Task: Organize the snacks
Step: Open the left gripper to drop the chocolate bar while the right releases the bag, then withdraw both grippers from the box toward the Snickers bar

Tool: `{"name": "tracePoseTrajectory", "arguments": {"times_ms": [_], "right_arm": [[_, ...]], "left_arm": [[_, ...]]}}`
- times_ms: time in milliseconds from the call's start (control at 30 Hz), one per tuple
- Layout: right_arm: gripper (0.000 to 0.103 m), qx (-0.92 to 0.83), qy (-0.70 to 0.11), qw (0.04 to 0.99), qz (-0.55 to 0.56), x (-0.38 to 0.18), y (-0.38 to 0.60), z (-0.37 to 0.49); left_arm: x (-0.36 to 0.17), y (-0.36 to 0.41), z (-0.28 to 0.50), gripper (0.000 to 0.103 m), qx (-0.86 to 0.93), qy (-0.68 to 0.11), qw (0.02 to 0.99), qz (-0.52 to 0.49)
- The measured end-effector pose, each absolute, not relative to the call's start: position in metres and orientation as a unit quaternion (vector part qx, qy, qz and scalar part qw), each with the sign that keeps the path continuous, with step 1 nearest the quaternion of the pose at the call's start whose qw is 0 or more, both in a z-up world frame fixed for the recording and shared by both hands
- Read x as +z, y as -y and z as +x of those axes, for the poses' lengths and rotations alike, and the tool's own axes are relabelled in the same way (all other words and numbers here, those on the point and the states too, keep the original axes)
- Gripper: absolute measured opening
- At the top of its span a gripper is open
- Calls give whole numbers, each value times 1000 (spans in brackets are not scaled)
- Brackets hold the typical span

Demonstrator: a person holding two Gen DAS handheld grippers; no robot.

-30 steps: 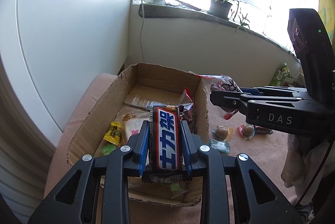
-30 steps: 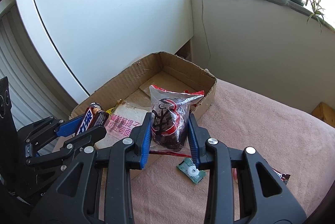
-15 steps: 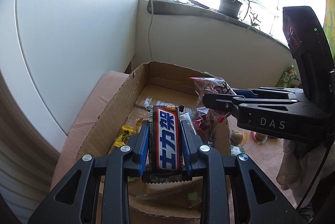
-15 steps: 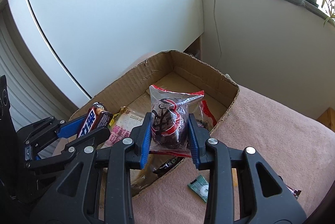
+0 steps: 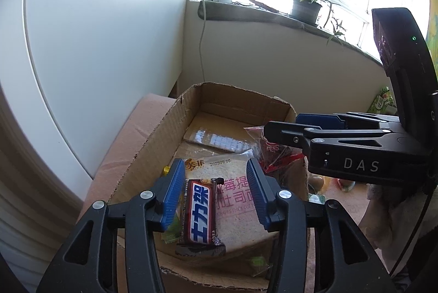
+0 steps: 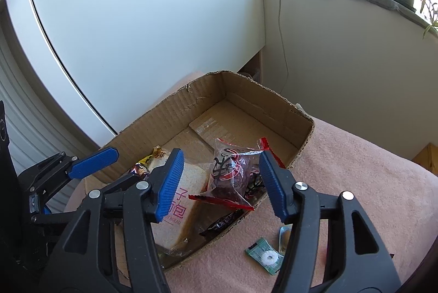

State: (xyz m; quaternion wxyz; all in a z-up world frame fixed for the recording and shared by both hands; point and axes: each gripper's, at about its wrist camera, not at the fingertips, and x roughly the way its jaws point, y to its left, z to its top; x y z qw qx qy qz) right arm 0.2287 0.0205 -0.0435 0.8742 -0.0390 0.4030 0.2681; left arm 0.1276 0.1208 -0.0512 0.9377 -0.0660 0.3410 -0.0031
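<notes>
Gaping ribbed blue pads (image 5: 172, 194) — glossy candy bar (image 5: 199, 213), corrugated cardboard box (image 5: 153, 150)

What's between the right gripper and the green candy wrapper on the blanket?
Nothing visible. The green candy wrapper lies bare on the pink blanket, outside the cardboard box, just below the open right gripper.
</notes>
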Motion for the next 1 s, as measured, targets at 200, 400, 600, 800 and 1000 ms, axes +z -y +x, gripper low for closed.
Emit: {"name": "tracePoseTrajectory", "arguments": {"times_ms": [200,400,600,800,1000], "right_arm": [[60,259,-408,874,-42,-45,-18,230],[61,257,-408,875,-39,-44,-13,227],[61,256,-405,877,-39,-39,-6,218],[61,252,-401,880,-34,-34,9,208],[61,242,-396,886,-29,-31,29,199]], "left_arm": [[-51,-120,126,56,1,-340,938,-64],[-50,-119,124,56,1,-339,939,-63],[-44,-112,118,56,-3,-333,941,-59],[-36,-101,111,56,-10,-325,944,-54],[-33,-87,107,56,-21,-323,945,-49]]}}
